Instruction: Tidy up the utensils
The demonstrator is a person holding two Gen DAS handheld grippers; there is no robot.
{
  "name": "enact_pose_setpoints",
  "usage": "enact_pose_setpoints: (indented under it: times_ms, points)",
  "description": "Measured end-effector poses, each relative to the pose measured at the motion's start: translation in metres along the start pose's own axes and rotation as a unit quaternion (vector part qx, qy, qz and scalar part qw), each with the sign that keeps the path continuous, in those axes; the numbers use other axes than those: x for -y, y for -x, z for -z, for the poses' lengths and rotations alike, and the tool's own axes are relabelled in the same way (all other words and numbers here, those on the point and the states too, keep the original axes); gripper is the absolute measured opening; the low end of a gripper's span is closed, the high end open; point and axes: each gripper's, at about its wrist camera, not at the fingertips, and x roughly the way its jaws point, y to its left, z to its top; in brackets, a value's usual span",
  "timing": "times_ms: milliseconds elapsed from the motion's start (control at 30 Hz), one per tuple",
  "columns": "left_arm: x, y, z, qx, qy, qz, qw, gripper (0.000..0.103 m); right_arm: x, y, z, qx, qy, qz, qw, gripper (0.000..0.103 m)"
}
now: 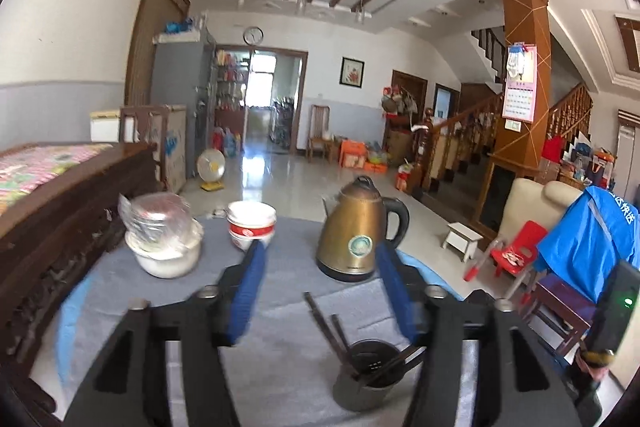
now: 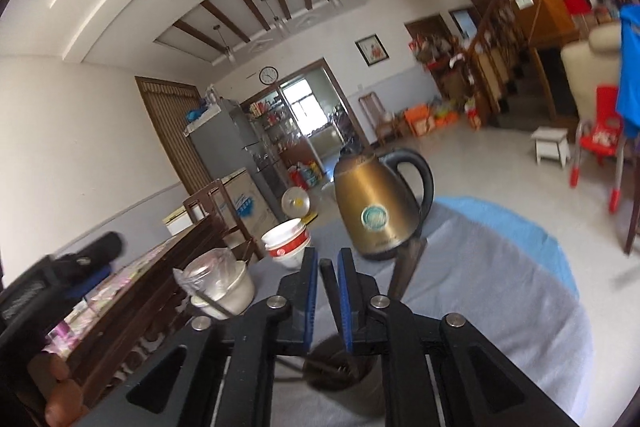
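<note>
A dark metal utensil holder (image 1: pixel 366 375) stands on the grey-clothed table (image 1: pixel 280 367) with several dark chopsticks (image 1: pixel 324 319) leaning out of it. My left gripper (image 1: pixel 320 255) hangs over the table just left of the holder, jaws wide open and nothing between them. In the right wrist view the holder (image 2: pixel 340 371) sits right under my right gripper (image 2: pixel 328 267). Its blue pads stand a narrow gap apart. A dark chopstick (image 2: pixel 330 285) slants through that gap, against the right pad, with a slit of light at the left pad. Another brown chopstick (image 2: pixel 408 267) juts up to the right.
A gold kettle (image 1: pixel 356 231) stands behind the holder. Stacked red-and-white bowls (image 1: pixel 251 227) and a white bowl with a plastic-wrapped container (image 1: pixel 164 243) are at the far left. A dark wooden bench (image 1: pixel 60 219) borders the table's left. A hand (image 2: pixel 60 387) holds the left gripper.
</note>
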Motion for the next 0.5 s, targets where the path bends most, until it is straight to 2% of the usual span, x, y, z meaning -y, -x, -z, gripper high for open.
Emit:
enact_pose_setpoints:
  times_ms: [33, 67, 133, 200, 300, 500]
  points:
    - [-0.004, 0.013, 0.000, 0.006, 0.000, -0.008, 0.9999, 0.075, 0.004, 0.005, 0.001, 0.000, -0.013, -0.004, 1.000, 0.024]
    - [-0.006, 0.022, 0.000, 0.010, -0.002, -0.017, 0.9998, 0.077, 0.007, 0.008, 0.001, 0.001, -0.021, -0.008, 1.000, 0.042]
    - [-0.009, 0.038, 0.002, 0.009, -0.015, -0.040, 0.9990, 0.088, 0.012, 0.023, 0.003, 0.016, -0.040, -0.016, 0.999, 0.075]
    - [-0.010, 0.047, 0.007, -0.006, -0.031, -0.060, 0.9977, 0.093, 0.010, 0.035, 0.000, 0.040, -0.040, -0.009, 0.998, 0.075]
    - [-0.007, 0.057, 0.021, -0.045, -0.062, -0.085, 0.9935, 0.094, 0.013, 0.056, -0.002, 0.057, -0.038, 0.012, 0.998, 0.073]
    - [-0.004, 0.077, 0.042, -0.094, -0.070, -0.104, 0.9877, 0.096, 0.009, 0.086, -0.001, 0.042, -0.032, 0.022, 0.998, 0.074]
